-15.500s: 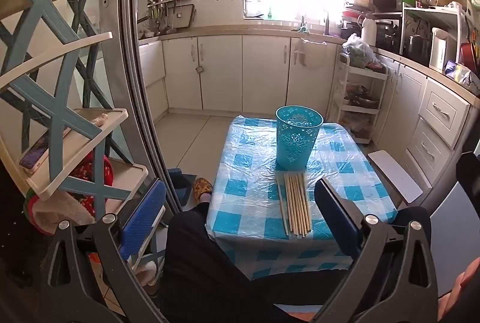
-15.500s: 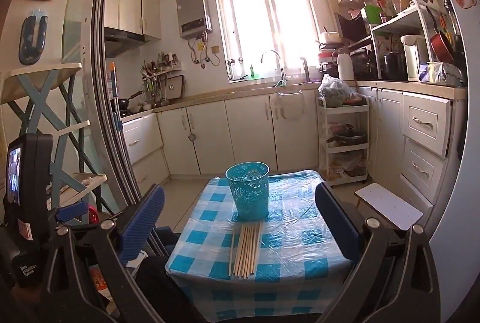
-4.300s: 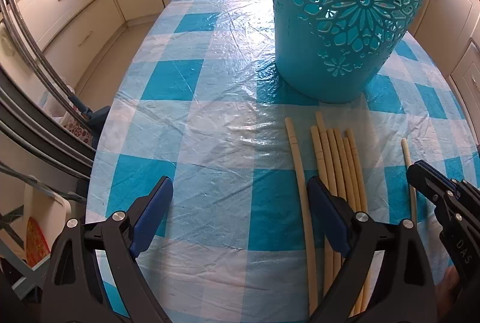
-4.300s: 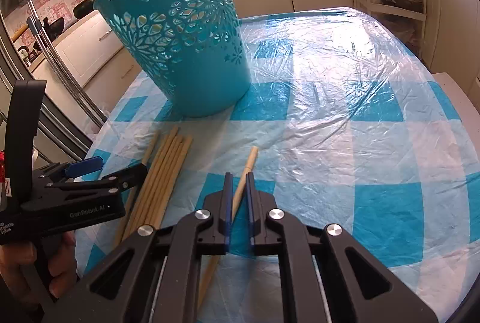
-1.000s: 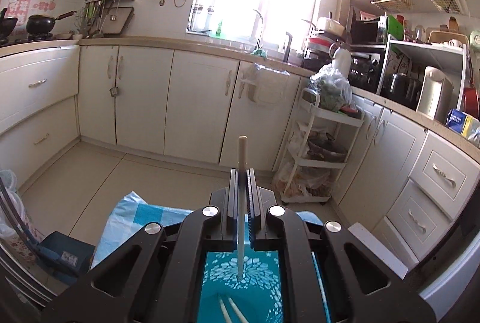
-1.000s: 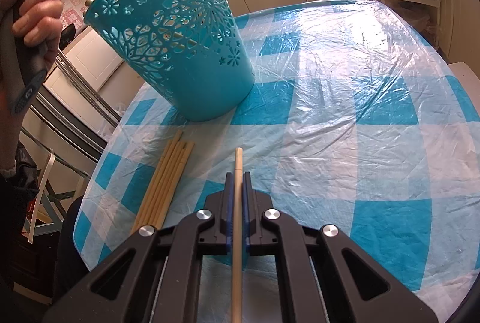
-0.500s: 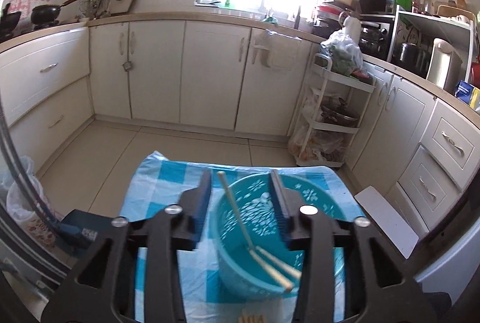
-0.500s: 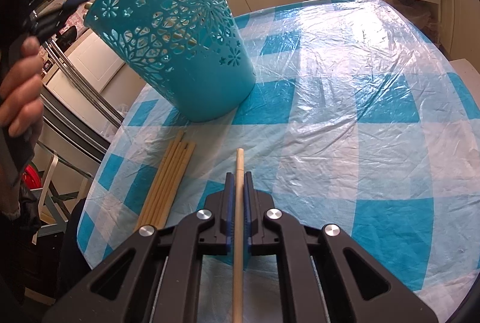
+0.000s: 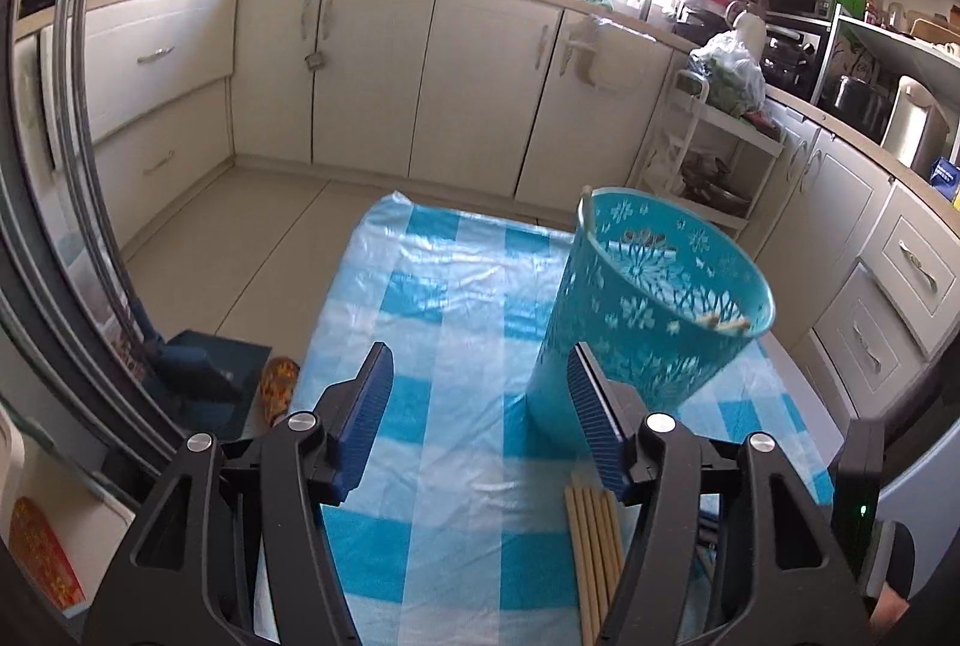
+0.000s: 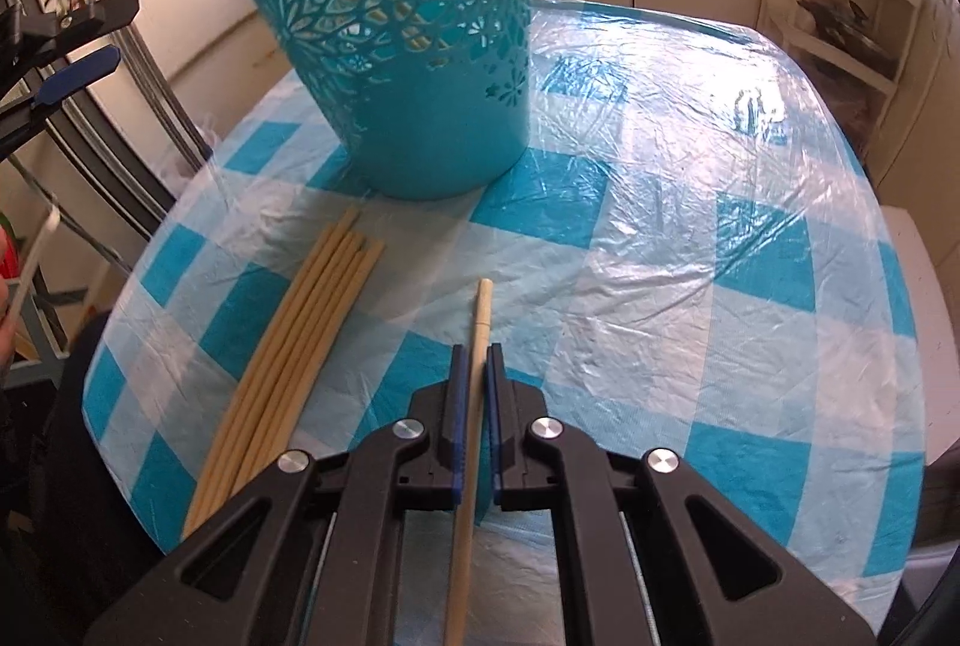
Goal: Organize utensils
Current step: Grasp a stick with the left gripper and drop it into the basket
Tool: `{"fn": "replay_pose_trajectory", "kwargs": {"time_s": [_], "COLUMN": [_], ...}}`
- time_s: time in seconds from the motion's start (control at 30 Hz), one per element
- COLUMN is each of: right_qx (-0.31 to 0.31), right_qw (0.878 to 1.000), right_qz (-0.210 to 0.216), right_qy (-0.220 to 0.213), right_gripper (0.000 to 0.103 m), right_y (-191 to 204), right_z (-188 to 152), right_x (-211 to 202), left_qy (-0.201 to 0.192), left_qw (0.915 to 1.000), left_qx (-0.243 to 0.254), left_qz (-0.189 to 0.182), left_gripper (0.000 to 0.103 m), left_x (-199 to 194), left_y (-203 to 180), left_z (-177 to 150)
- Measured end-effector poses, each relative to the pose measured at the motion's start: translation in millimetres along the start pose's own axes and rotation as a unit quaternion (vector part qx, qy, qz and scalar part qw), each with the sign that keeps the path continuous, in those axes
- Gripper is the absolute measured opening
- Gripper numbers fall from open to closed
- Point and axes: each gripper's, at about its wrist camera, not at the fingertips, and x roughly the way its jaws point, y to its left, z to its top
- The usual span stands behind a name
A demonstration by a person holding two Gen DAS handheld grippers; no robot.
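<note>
A teal perforated basket (image 9: 648, 310) stands on the blue-checked table (image 9: 456, 322); chopstick ends (image 9: 723, 325) show at its near rim and one at the far rim. My left gripper (image 9: 480, 394) is open and empty, held above the table left of the basket. Several wooden chopsticks (image 9: 594, 538) lie in a bundle in front of the basket, also in the right wrist view (image 10: 300, 340). My right gripper (image 10: 473, 364) is shut on one chopstick (image 10: 480, 322), held over the table in front of the basket (image 10: 402, 45).
Kitchen cabinets (image 9: 372, 63) and a white trolley (image 9: 714, 153) stand beyond the table. A sliding door frame (image 9: 78, 178) is at the left. The left gripper's fingers (image 10: 78, 75) show at the left edge of the right wrist view.
My left gripper has let its chopstick fall into the basket, opened wide, and drawn back and to the left. My right gripper has moved closer to the basket with its chopstick.
</note>
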Motion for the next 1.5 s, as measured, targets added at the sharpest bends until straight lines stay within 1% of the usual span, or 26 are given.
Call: {"fn": "replay_pose_trajectory", "kwargs": {"time_s": [0.1,0.13,0.23,0.37,0.47,0.57,0.63,0.7,0.73,0.77,0.8,0.87,0.9,0.93,1.07,1.13,1.17,1.27,1.37,1.5], "right_qx": [-0.009,0.010,0.045,0.090,0.107,0.108,0.102,0.097,0.097,0.094,0.094,0.094,0.100,0.100,0.119,0.129,0.131,0.133,0.123,0.110], "right_qw": [1.000,1.000,0.998,0.991,0.983,0.973,0.963,0.955,0.955,0.946,0.946,0.938,0.932,0.932,0.930,0.932,0.935,0.942,0.948,0.955], "right_qz": [-0.013,-0.010,0.014,0.048,0.067,0.090,0.107,0.113,0.113,0.116,0.116,0.106,0.092,0.092,0.060,0.047,0.040,0.032,0.031,0.030], "right_qy": [-0.002,-0.006,-0.030,-0.086,-0.131,-0.185,-0.226,-0.257,-0.257,-0.287,-0.287,-0.317,-0.336,-0.336,-0.342,-0.335,-0.327,-0.306,-0.292,-0.272], "right_gripper": [0.006,0.006,0.006,0.006,0.006,0.006,0.006,0.006,0.006,0.006,0.006,0.006,0.006,0.006,0.006,0.006,0.006,0.006,0.006,0.006], "right_y": [5,5,1,-9,-14,-12,-6,0,0,6,6,10,10,10,1,-8,-10,-15,-13,-8], "right_z": [0,-3,-9,-12,2,28,54,77,77,107,107,131,160,160,192,196,199,195,187,178], "right_x": [1,0,-12,-49,-81,-115,-136,-147,-147,-156,-156,-159,-150,-150,-122,-109,-97,-80,-73,-69], "left_qy": [0.010,0.015,0.029,0.052,0.066,0.070,0.069,0.069,0.069,0.069,0.069,0.072,0.074,0.075,0.079,0.079,0.078,0.072,0.065,0.065], "left_qw": [0.9999,0.9998,0.9995,0.9984,0.9972,0.9966,0.9968,0.9969,0.9969,0.9970,0.9970,0.9969,0.9968,0.9967,0.9963,0.9961,0.9960,0.9961,0.9965,0.9967], "left_qx": [0.006,0.007,0.003,-0.011,-0.026,-0.034,-0.034,-0.033,-0.033,-0.032,-0.031,-0.028,-0.028,-0.029,-0.035,-0.038,-0.042,-0.050,-0.051,-0.048], "left_qz": [0.006,0.007,0.011,0.019,0.023,0.024,0.023,0.021,0.019,0.016,0.016,0.014,0.013,0.012,0.009,0.008,0.008,0.010,0.010,0.011], "left_gripper": [0.058,0.058,0.060,0.062,0.062,0.062,0.062,0.062,0.062,0.062,0.062,0.062,0.062,0.062,0.062,0.062,0.062,0.062,0.062,0.063], "left_x": [-1,-1,-1,3,7,7,4,2,2,1,1,2,2,3,5,5,4,2,-1,-2], "left_y": [2,2,6,19,29,33,33,31,30,28,28,25,24,24,26,29,30,35,35,30], "left_z": [-15,-20,-35,-52,-58,-63,-65,-65,-66,-68,-70,-73,-74,-75,-79,-78,-78,-76,-72,-71]}}
